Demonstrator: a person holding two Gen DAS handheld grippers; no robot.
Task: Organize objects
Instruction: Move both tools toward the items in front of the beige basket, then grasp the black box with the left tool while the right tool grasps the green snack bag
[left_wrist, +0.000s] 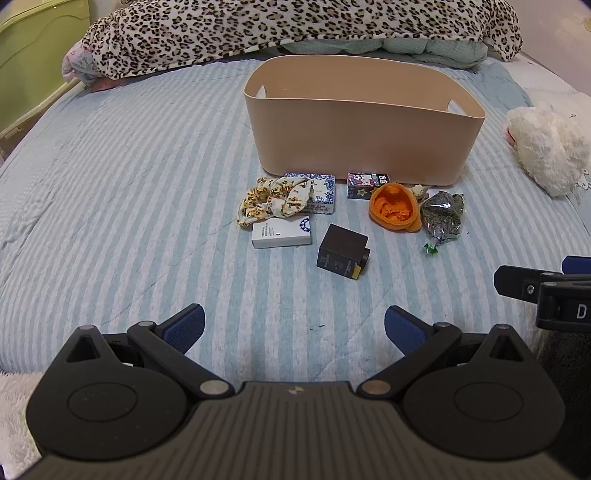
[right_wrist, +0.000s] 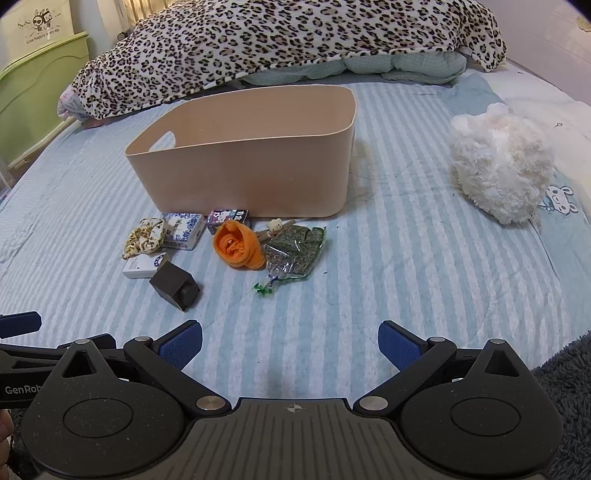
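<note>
A beige bin (left_wrist: 354, 144) (right_wrist: 255, 173) stands on the striped bed. In front of it lie a floral scrunchie (left_wrist: 271, 201) (right_wrist: 144, 236), a blue-white box (left_wrist: 321, 194) (right_wrist: 184, 229), a white box (left_wrist: 282, 230) (right_wrist: 146, 266), a dark cube box (left_wrist: 341, 251) (right_wrist: 173, 282), a cartoon box (left_wrist: 367, 182) (right_wrist: 227, 218), an orange knit piece (left_wrist: 395, 208) (right_wrist: 238, 247), a small bear clip (left_wrist: 419, 190) (right_wrist: 275, 225) and a clear bag of dried herbs (left_wrist: 443, 216) (right_wrist: 295, 253). My left gripper (left_wrist: 293, 326) is open and empty, well short of the items. My right gripper (right_wrist: 290, 343) is open and empty too.
A leopard-print blanket (left_wrist: 295, 26) (right_wrist: 288, 33) is heaped behind the bin. A white plush toy (left_wrist: 546, 144) (right_wrist: 502, 166) lies at the right. A green cabinet (left_wrist: 40, 55) (right_wrist: 40, 85) stands left of the bed.
</note>
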